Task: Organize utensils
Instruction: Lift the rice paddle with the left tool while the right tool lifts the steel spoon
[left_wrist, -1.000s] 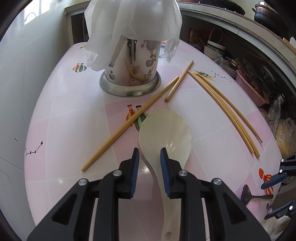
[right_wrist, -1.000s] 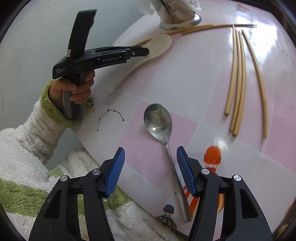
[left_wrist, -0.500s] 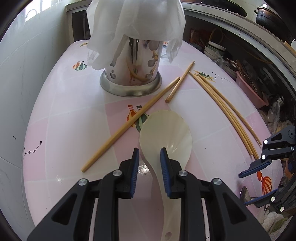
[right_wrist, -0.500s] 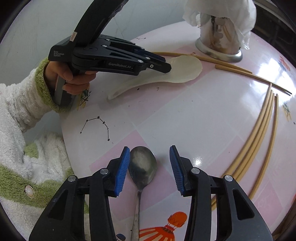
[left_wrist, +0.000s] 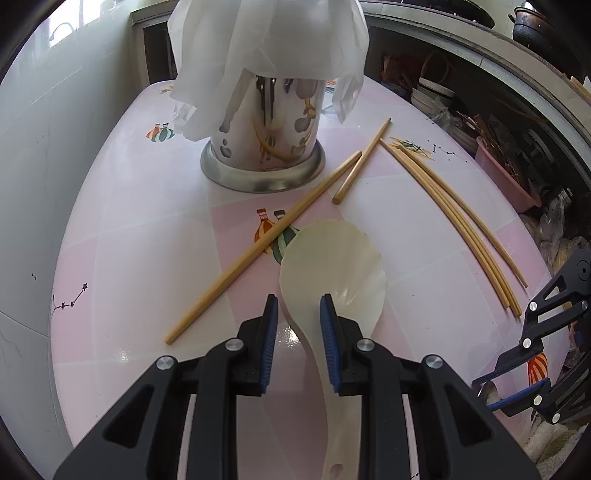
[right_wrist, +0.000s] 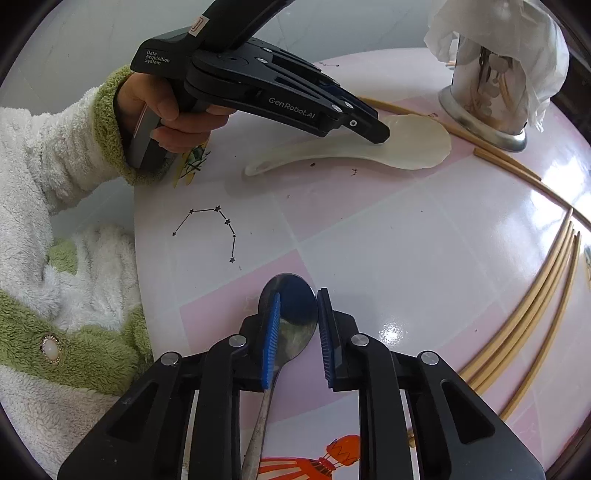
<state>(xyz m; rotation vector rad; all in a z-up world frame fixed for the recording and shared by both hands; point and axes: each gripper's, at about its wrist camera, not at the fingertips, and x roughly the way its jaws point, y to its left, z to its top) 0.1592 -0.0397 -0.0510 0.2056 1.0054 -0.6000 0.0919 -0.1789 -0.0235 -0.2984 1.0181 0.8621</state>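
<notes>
In the right wrist view, at bottom centre, the right gripper (right_wrist: 298, 328) has just been closing, and its blue-padded fingers (right_wrist: 272, 332) now stand narrowly apart around the bowl of the dull metal spoon (right_wrist: 291, 317). The left pad overlaps the bowl's edge, while a thin gap shows at the right pad, so a firm grip cannot be told. The spoon's handle runs down to the frame's bottom edge, lying on the pink-and-white tiled tabletop (right_wrist: 369, 229).

In the left wrist view, the left gripper (left_wrist: 298, 332) sits at lower centre with its fingers (left_wrist: 328, 339) partly closed about the neck of the cream plastic rice paddle (left_wrist: 332, 273). The right pad touches the paddle; space remains at the left pad. The paddle lies flat, its blade toward frame centre.

Up and left of the blade lies one straight bamboo chopstick (left_wrist: 258, 251); curved thin bamboo chopsticks (left_wrist: 461, 229) spread at right. At top centre stands the perforated steel utensil holder (left_wrist: 266, 147), draped with a white plastic bag (left_wrist: 269, 48).
</notes>
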